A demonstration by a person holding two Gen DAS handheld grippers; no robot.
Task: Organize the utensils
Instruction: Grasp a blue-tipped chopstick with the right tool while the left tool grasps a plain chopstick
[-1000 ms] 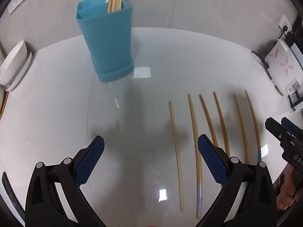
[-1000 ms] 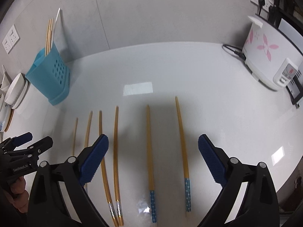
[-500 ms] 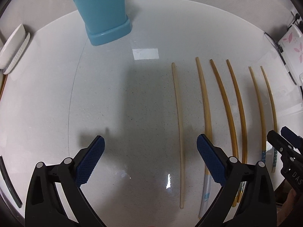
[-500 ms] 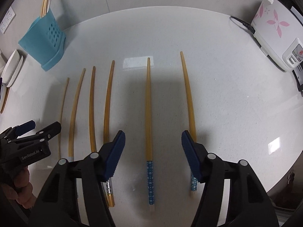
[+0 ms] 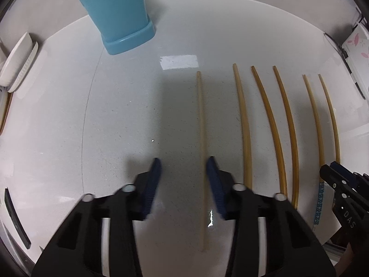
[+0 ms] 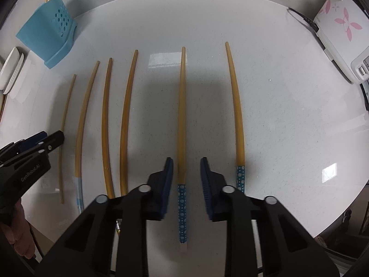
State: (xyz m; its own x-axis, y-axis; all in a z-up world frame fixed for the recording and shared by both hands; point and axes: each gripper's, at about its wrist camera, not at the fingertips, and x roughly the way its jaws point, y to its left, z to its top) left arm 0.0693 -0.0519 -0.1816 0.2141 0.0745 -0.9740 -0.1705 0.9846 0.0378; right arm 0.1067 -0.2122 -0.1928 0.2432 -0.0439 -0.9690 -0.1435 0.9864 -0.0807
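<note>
Several chopsticks lie side by side on the white table. My left gripper (image 5: pixel 183 168) is partly open low over the table, and the thin pale chopstick (image 5: pixel 200 124) runs between its pads, close to the right one. My right gripper (image 6: pixel 186 169) is partly open around the blue-dotted chopstick (image 6: pixel 181 115), its pads on either side without touching. A second blue-dotted chopstick (image 6: pixel 237 115) lies to the right. A blue utensil holder (image 5: pixel 117 11) stands at the back left and holds chopsticks in the right wrist view (image 6: pixel 49 26).
A white rice cooker (image 6: pixel 341 37) with pink flowers and its cable sits at the back right. White dishes (image 5: pixel 16 62) stand at the left edge. The table's front edge (image 6: pixel 322 228) runs just behind the chopstick handles.
Both grippers have dropped toward the table and narrowed their jaws. The left now straddles the pale chopstick; the right straddles the blue-dotted one.
</note>
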